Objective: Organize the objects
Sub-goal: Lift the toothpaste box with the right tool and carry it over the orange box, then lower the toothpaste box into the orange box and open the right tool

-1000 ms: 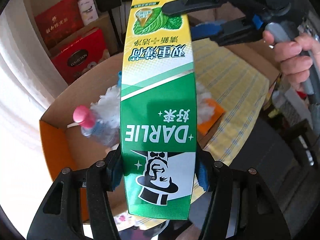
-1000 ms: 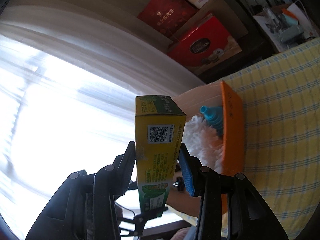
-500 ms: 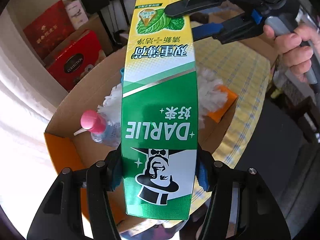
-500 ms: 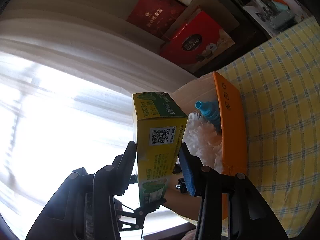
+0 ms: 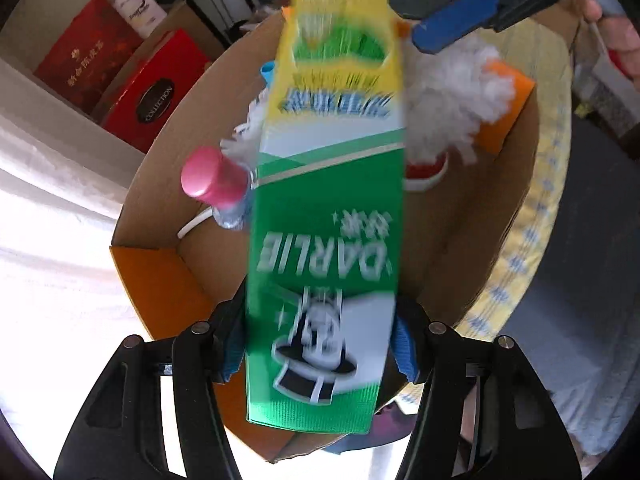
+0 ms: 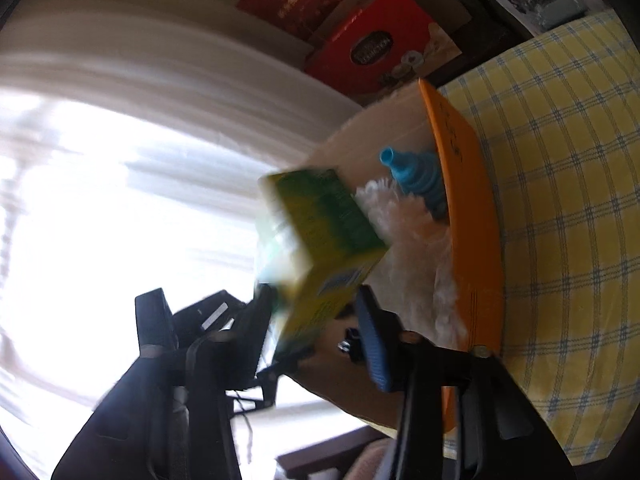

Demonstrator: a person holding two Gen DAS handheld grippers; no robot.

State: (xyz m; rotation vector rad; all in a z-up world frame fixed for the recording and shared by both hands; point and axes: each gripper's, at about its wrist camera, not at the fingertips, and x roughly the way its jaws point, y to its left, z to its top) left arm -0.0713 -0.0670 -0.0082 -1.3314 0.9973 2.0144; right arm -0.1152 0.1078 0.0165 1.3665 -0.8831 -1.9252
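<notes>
A green and yellow Darlie toothpaste box (image 5: 324,240) is held lengthwise over an open cardboard box (image 5: 488,216). My left gripper (image 5: 320,344) is shut on its green end. My right gripper (image 6: 316,308) stands around the yellow end (image 6: 320,240) with its jaws spread, and the yellow end tilts between them. The right gripper also shows at the top right of the left wrist view (image 5: 460,12), its blue pad off the carton. Both views are motion-blurred.
Inside the cardboard box are a bottle with a pink cap (image 5: 212,180), a white fluffy mop head (image 5: 460,96) and a blue nozzle (image 6: 412,172). The box sits on a yellow checked cloth (image 6: 560,200). Red gift boxes (image 5: 152,92) stand behind.
The right gripper's jaws have spread and its pad has come off the yellow end. The toothpaste box has tilted and moved down closer over the cardboard box, still held by the left gripper.
</notes>
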